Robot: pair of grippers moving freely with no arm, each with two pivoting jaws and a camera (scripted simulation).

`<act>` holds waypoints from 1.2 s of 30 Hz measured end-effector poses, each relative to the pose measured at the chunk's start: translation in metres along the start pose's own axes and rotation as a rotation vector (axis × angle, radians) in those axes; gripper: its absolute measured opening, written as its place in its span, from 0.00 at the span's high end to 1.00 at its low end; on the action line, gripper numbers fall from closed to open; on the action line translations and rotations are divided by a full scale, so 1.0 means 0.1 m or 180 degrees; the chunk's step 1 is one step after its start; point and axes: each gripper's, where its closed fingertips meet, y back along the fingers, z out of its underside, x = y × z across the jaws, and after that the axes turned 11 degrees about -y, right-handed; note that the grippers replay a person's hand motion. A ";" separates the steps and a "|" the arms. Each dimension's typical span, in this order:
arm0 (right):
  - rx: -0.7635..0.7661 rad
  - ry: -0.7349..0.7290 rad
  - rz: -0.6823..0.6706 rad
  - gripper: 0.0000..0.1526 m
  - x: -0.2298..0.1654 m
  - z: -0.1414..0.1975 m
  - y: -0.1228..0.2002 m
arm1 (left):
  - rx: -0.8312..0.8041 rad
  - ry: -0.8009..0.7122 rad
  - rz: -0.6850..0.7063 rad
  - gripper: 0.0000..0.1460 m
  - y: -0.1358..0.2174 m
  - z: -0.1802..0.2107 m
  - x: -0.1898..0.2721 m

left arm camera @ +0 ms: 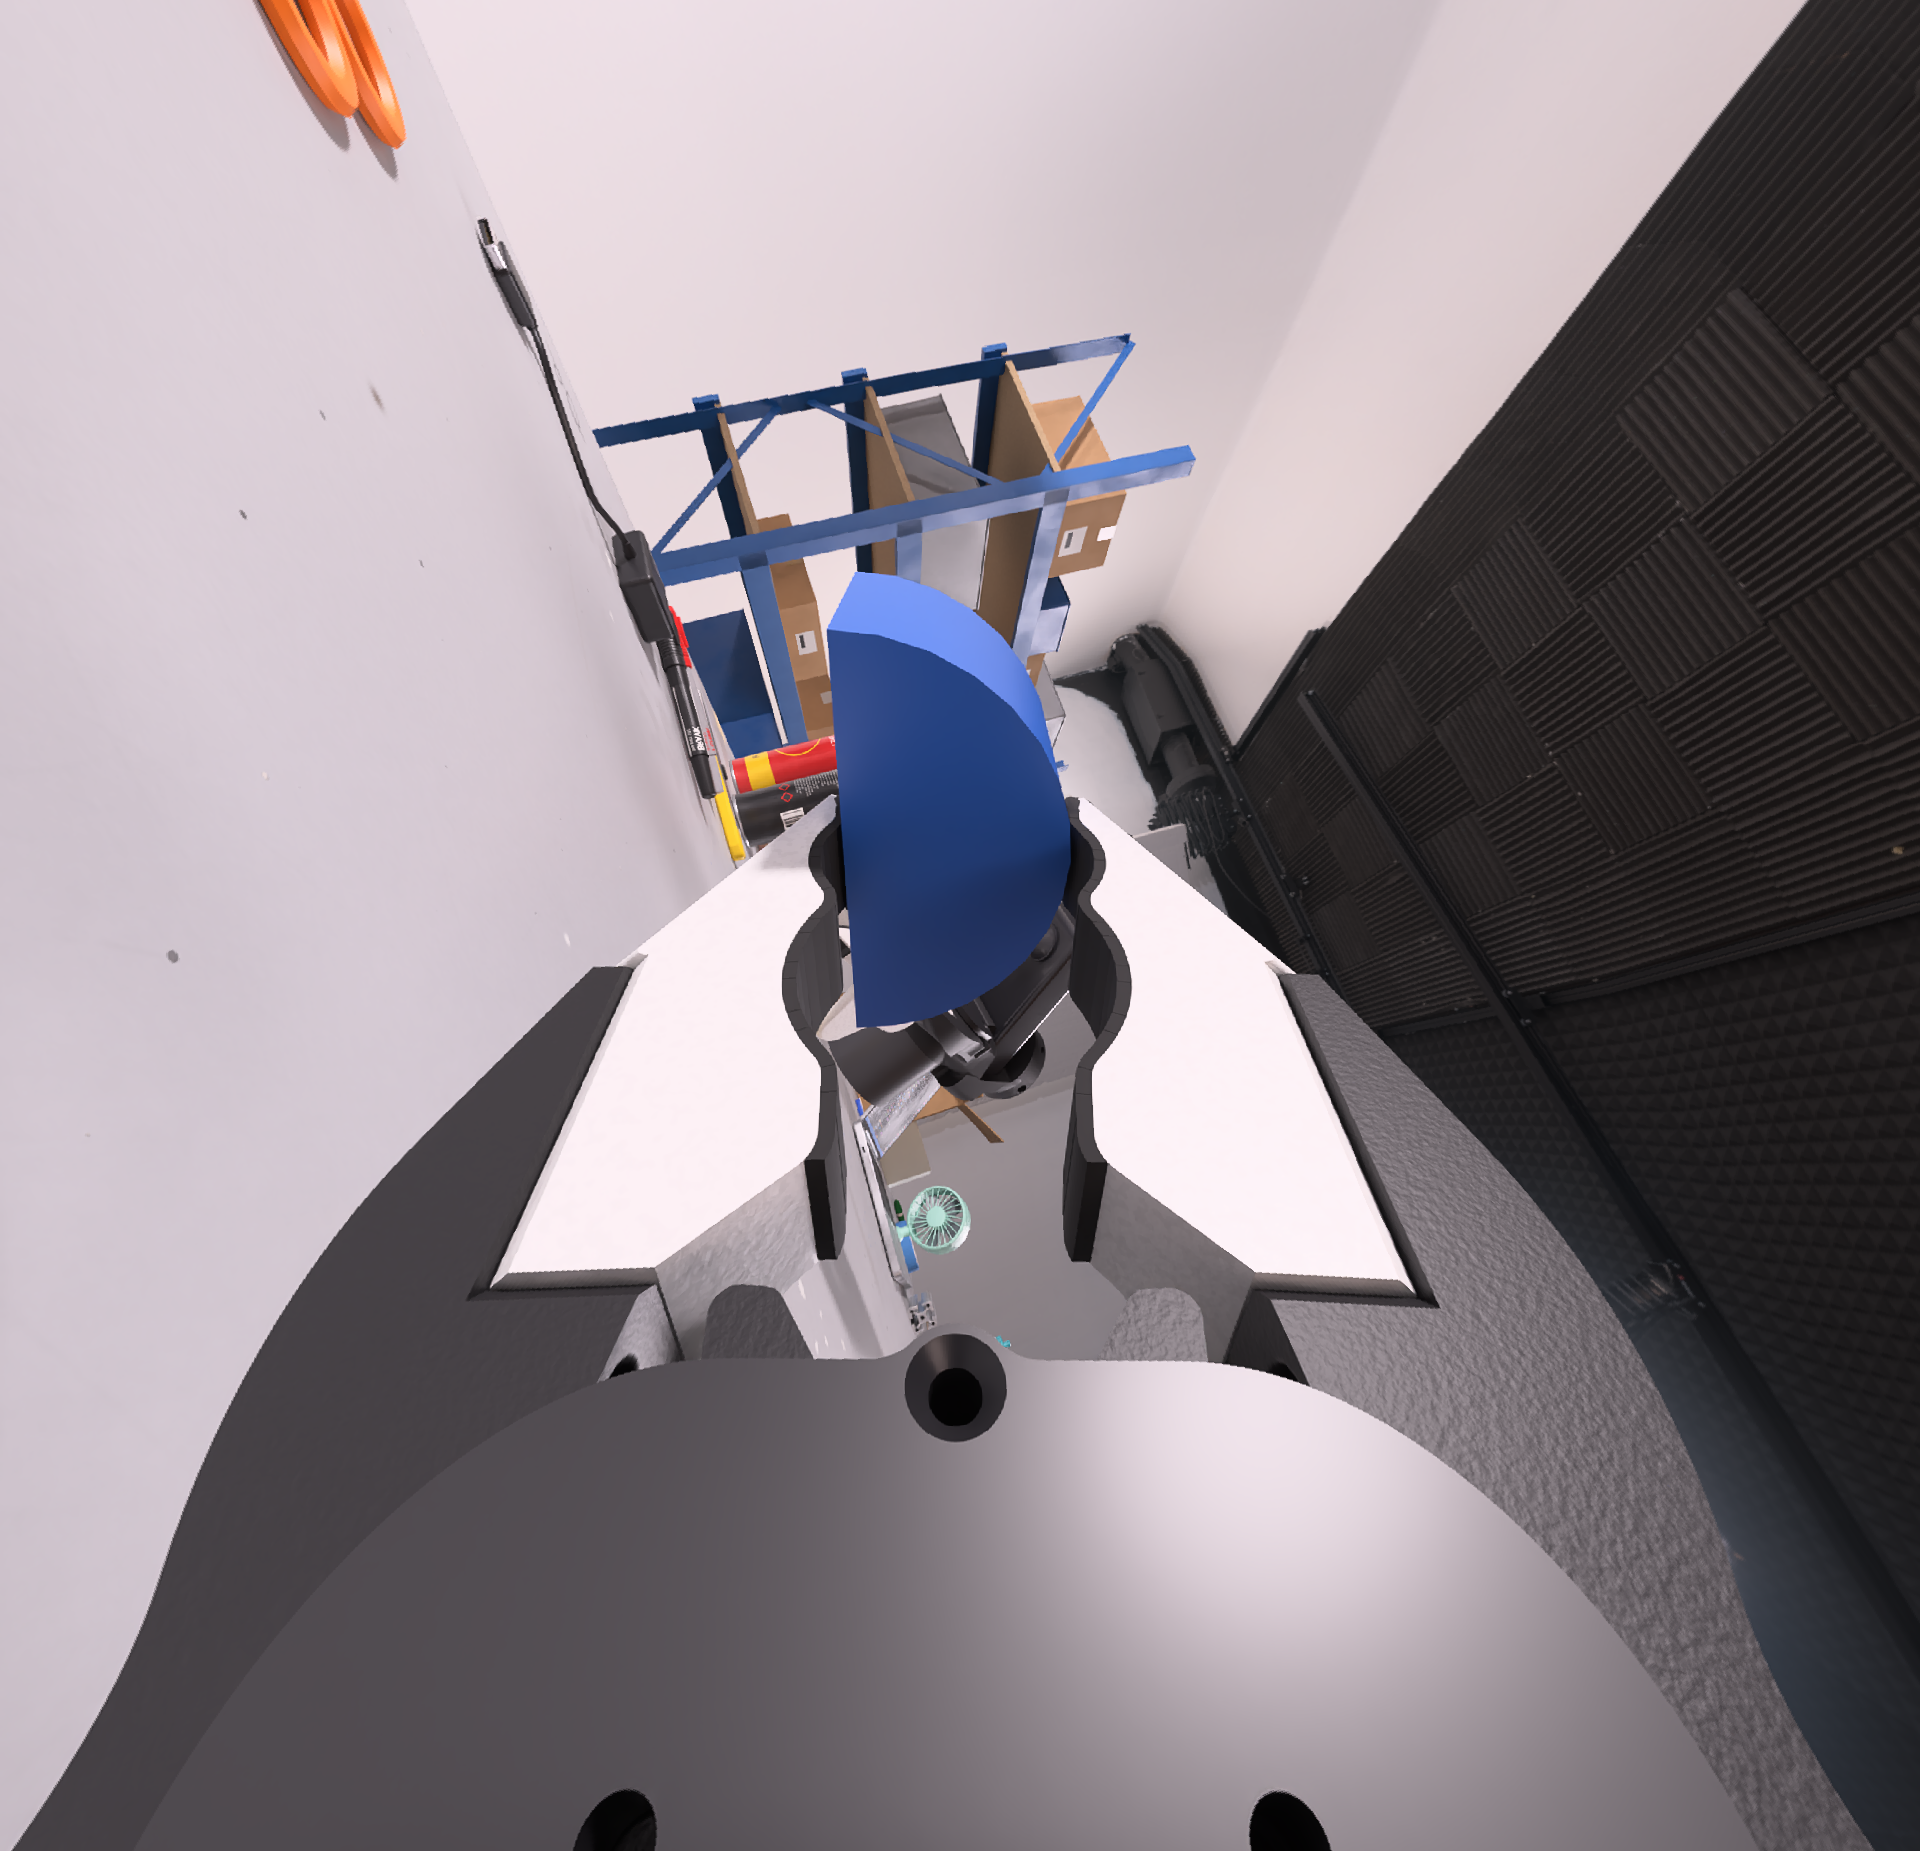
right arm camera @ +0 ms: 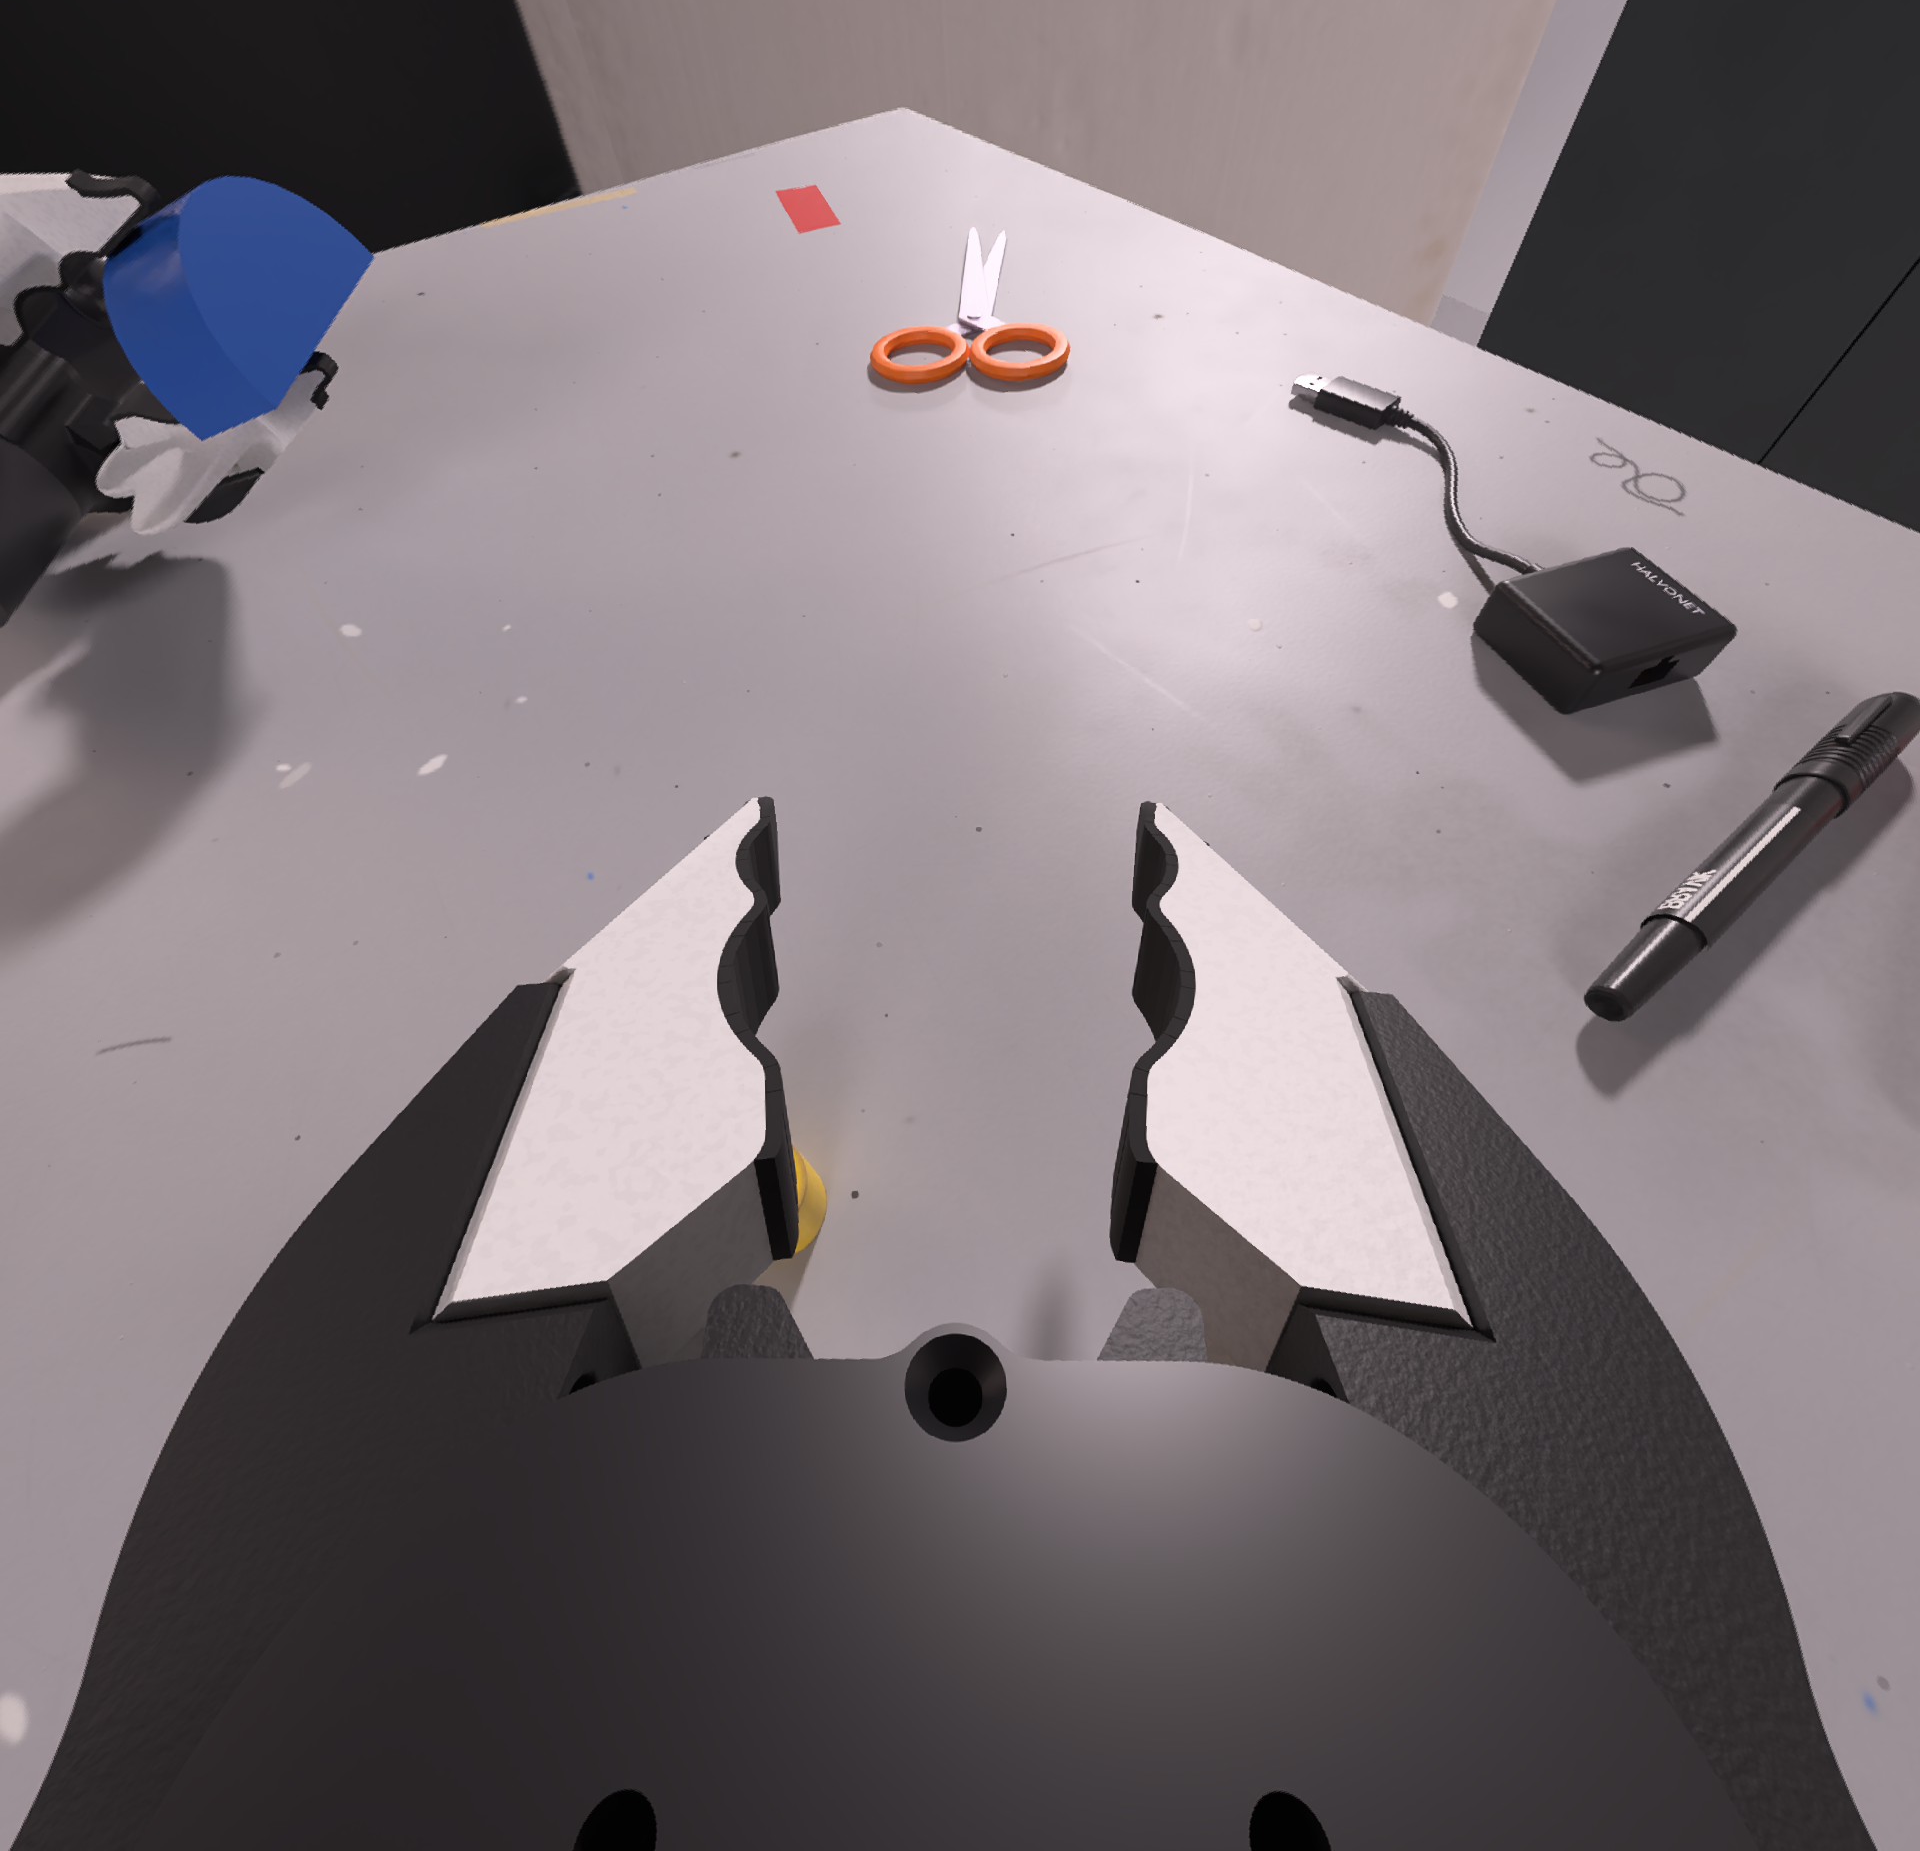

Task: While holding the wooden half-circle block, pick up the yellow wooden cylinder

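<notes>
yellow wooden cylinder (right arm camera: 808,1201) lies on the grey table (right arm camera: 623,554), mostly hidden under the wide-open, empty right gripper (right arm camera: 954,825); left gripper (left arm camera: 951,845) clamps the blue half-circle block (left arm camera: 940,814).

Left wrist view rolled sideways beside table (left arm camera: 260,658); right low over it; shared scissors (right arm camera: 968,347).

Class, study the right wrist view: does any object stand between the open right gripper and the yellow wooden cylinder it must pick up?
Nothing visible does. The yellow wooden cylinder peeks out beside the right gripper's own left finger, well behind its fingertips, mostly hidden. The scissors, adapter and marker lie farther off.
</notes>
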 end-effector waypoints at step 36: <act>-0.1042 0.0676 -0.0112 0.63 -0.27 0.41 -0.17 | -0.0003 0.0002 -0.0101 0.72 0.03 0.03 -0.05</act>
